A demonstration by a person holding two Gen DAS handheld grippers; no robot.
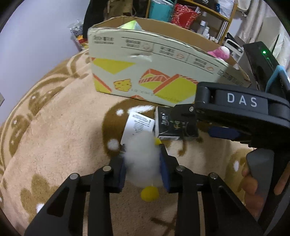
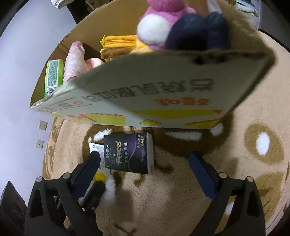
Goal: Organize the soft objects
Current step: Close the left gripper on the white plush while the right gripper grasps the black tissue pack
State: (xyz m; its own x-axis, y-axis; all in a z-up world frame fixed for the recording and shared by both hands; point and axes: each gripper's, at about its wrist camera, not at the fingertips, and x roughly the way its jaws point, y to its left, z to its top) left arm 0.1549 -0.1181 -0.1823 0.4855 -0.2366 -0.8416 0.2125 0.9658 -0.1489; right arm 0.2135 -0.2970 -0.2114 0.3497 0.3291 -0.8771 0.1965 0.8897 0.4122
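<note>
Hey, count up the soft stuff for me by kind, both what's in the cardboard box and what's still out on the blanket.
Plush toys: 2, the white fluffy toy held in the left gripper and the pink plush in the cardboard box
Tissue packs: 2, the black pack on the blanket and the green pack in the box
Yellow pouch: 1
Pink wrapped bundle: 1
Total: 6

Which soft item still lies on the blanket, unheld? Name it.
The black tissue pack, on the blanket between the right claw's open fingers; the white plush is in the left claw.

rug [image 1: 54, 127]: tan, fuzzy, brown shapes | shelf [image 1: 208, 16]: behind, bottles and bags | wall [image 2: 21, 72]: plain, two sockets [image 2: 43, 125]
</note>
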